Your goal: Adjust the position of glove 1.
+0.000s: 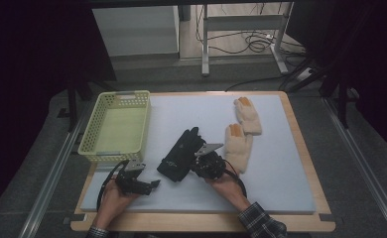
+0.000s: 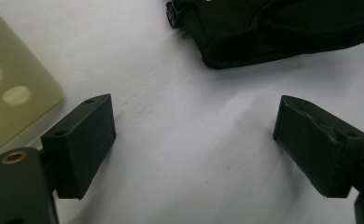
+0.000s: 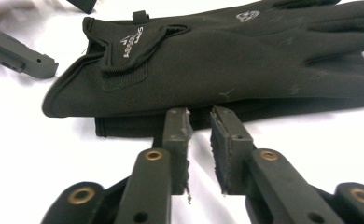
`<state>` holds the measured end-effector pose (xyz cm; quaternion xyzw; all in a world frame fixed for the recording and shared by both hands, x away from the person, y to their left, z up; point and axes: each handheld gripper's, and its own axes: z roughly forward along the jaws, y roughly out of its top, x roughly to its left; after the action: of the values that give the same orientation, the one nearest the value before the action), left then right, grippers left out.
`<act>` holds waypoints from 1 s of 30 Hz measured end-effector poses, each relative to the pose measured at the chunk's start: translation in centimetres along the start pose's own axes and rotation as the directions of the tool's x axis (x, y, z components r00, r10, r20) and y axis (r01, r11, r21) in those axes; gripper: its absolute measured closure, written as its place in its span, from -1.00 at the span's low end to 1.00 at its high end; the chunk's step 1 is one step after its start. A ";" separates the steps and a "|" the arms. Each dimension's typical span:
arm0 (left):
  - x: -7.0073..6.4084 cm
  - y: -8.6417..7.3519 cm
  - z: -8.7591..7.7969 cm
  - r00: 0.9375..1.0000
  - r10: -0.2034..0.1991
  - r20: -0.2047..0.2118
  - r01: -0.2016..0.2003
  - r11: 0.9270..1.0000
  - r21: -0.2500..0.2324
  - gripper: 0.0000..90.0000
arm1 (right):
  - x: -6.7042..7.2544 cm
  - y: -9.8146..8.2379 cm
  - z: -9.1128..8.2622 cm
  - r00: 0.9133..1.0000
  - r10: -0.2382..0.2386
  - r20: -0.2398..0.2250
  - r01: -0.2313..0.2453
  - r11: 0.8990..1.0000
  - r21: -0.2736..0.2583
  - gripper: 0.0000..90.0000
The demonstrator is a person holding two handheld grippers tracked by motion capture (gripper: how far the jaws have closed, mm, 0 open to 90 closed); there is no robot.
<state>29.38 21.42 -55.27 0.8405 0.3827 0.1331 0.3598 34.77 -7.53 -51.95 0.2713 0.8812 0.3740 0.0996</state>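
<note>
A basket (image 1: 115,126) is sitting at the table's (image 1: 300,144) left. The left gripper (image 1: 154,184) is resting just below it, jaws standing wide with nothing between them. The black gloves (image 1: 181,154) are lying mid-table. The right gripper (image 3: 199,116), jaws parted narrowly, is pointing at their edge, tips just against it, gripping nothing. Two cream gloves (image 1: 242,131) are lying farther right.

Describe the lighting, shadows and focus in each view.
High view: the white pad is evenly lit and the room around it falls dark. Left gripper view: the black gloves look soft, with the basket corner blurred. Right gripper view: bright pad, a dark shadow under the gloves, near jaws slightly soft.
</note>
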 end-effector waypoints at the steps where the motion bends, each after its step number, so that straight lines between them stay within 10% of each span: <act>1: 0.0 0.0 0.0 1.000 0.001 -0.001 -0.001 1.000 0.001 -0.71 | 0.0 0.0 -0.3 1.000 -0.002 0.002 0.002 1.000 -0.007 0.57; 16: -0.2 0.1 0.1 1.000 -0.004 -0.006 0.004 1.000 0.005 -0.77 | -2.7 -2.1 -5.5 0.995 0.033 0.099 -0.030 0.999 -0.033 -0.30; 30: -1.4 1.5 0.1 1.000 -0.007 0.025 0.006 0.999 0.037 -1.00 | -5.8 -6.8 -8.4 0.976 0.120 0.184 -0.113 0.992 -0.049 -0.51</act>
<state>29.30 19.71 -54.22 0.8472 0.3834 0.1144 0.3495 33.66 -19.73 -51.03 0.3544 0.8432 0.3692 0.1647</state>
